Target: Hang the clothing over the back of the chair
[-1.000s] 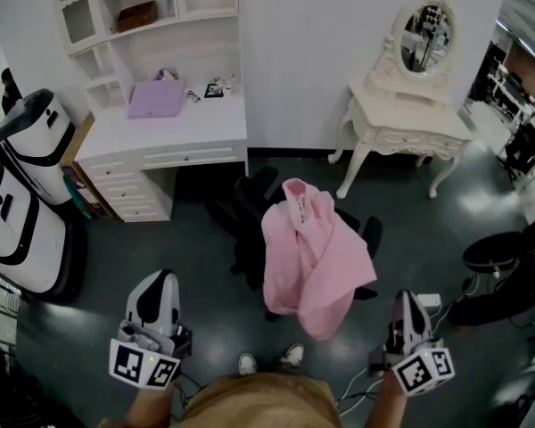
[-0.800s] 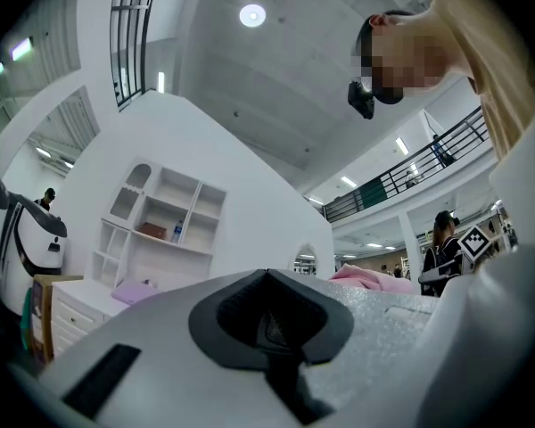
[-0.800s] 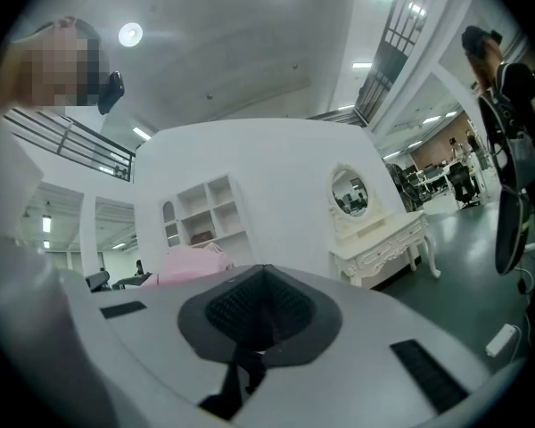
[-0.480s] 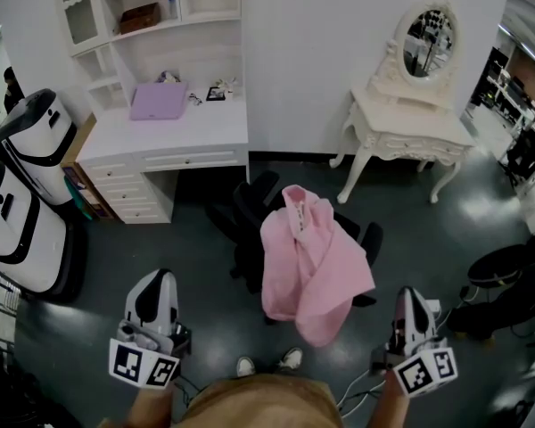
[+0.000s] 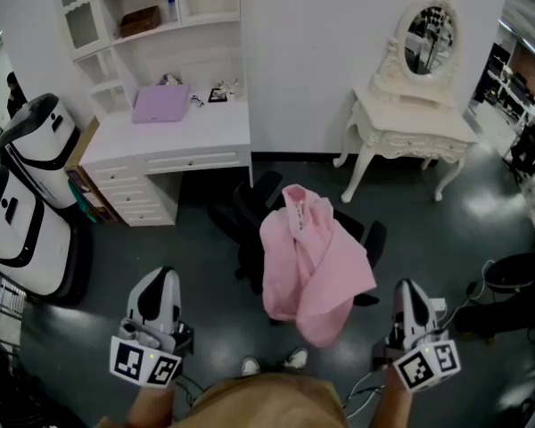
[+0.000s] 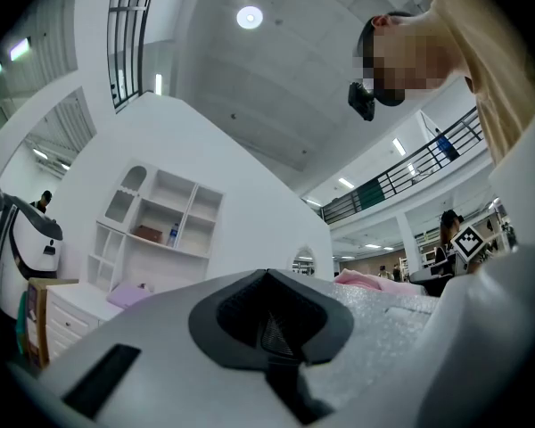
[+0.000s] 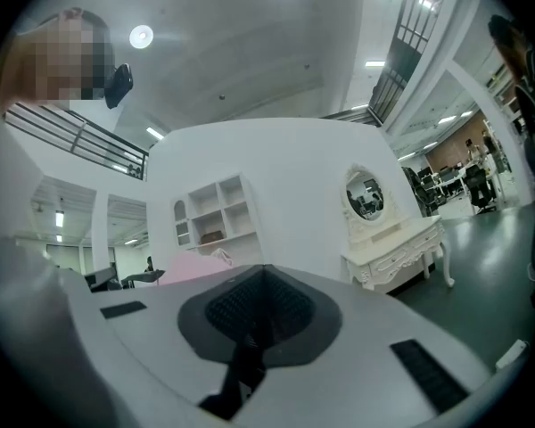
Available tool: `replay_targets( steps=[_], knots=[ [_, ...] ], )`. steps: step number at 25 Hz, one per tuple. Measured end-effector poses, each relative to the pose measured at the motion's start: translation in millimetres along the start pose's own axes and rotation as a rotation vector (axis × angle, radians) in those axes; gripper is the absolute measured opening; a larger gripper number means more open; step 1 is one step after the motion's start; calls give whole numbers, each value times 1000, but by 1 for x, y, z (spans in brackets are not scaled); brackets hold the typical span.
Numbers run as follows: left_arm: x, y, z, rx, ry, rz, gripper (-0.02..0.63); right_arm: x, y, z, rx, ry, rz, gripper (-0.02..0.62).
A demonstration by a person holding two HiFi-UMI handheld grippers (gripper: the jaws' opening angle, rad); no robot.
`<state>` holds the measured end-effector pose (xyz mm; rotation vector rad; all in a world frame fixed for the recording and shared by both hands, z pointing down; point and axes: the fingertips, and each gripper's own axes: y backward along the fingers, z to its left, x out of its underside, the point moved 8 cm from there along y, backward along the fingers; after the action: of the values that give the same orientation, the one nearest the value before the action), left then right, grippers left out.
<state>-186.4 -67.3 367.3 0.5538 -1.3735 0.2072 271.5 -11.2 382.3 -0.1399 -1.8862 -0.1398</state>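
A pink garment [image 5: 314, 259] hangs draped over the back of a black office chair [image 5: 252, 205] in the middle of the dark floor. Its collar lies at the top and a long fold drops toward me. My left gripper [image 5: 160, 285] is held low at the left, well short of the chair, jaws shut and empty [image 6: 269, 279]. At the lower right my right gripper [image 5: 409, 297] is likewise shut with nothing in it [image 7: 260, 275]. A strip of the pink garment [image 6: 367, 280] shows over the left gripper's jaws, and the pink garment [image 7: 189, 267] shows past the right gripper's jaws too.
A white desk with shelves [image 5: 165, 132] holds a purple laptop [image 5: 158, 102] at the back left. A white dressing table with an oval mirror [image 5: 415, 119] stands back right. White-and-black machines [image 5: 22, 194] stand at the left. Cables and a black stand [image 5: 517, 275] lie at the right.
The view has shifted slightly; the chair and garment sit a little higher in the frame. Both grippers stay shut and low, the right one drifting slightly.
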Motion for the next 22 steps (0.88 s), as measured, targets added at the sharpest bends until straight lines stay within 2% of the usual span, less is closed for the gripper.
replay_targets(
  steps=[14, 22],
  knots=[
    [3, 0, -5, 7, 10, 7, 3, -1, 10, -1, 20, 57, 23, 3],
    [5, 7, -2, -7, 9, 3, 3, 3, 13, 1, 23, 53, 17, 3]
  ],
)
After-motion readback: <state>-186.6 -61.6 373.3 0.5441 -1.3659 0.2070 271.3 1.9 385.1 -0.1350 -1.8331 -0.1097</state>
